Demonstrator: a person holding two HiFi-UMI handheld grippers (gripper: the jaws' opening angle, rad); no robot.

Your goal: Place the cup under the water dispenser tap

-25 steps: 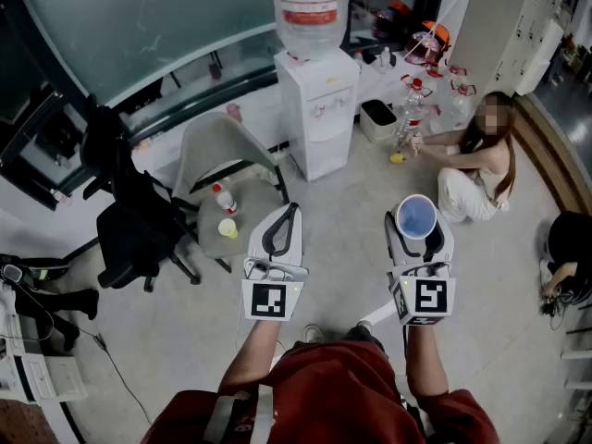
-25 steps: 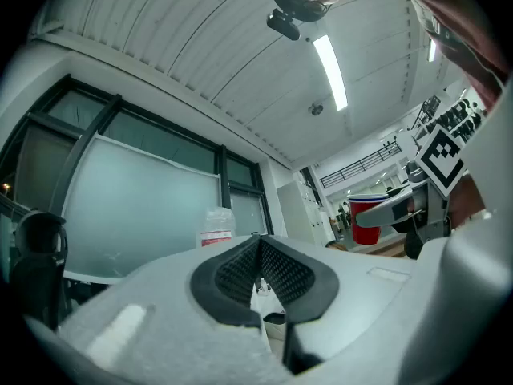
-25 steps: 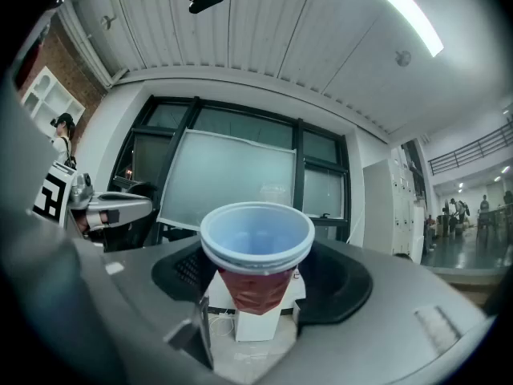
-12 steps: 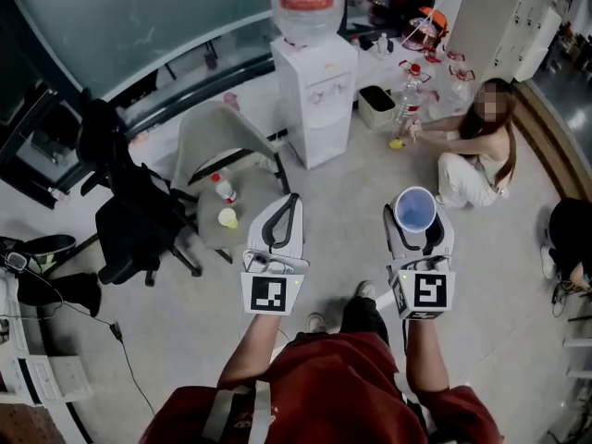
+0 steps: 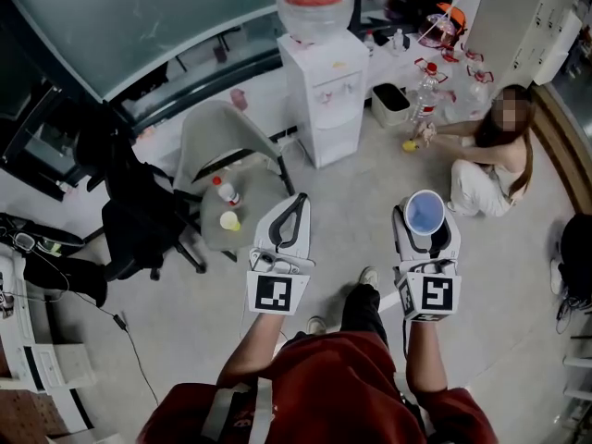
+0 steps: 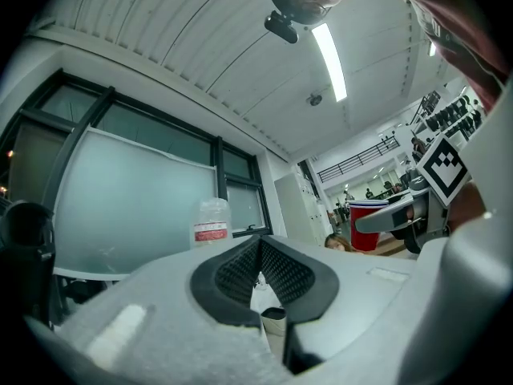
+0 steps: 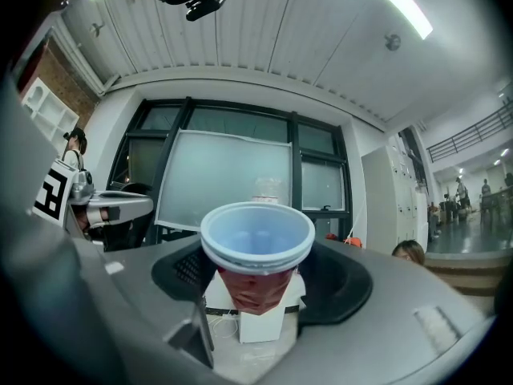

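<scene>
our right gripper (image 5: pixel 426 234) clamps the red plastic cup with pale blue inside (image 5: pixel 425 213) upright; our left gripper (image 5: pixel 296 203) is pinched together, empty. the white water dispenser (image 5: pixel 330 100) stands well off at eleven o'clock of the cup, so we judge carrying and placing remain.

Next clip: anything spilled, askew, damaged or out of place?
Nothing looks spilled or damaged; the red cup sits upright in the right gripper. Mildly odd: a bottle and a yellow cup rest on the seat of the grey chair, and a person sits on the floor beside the water dispenser.
</scene>
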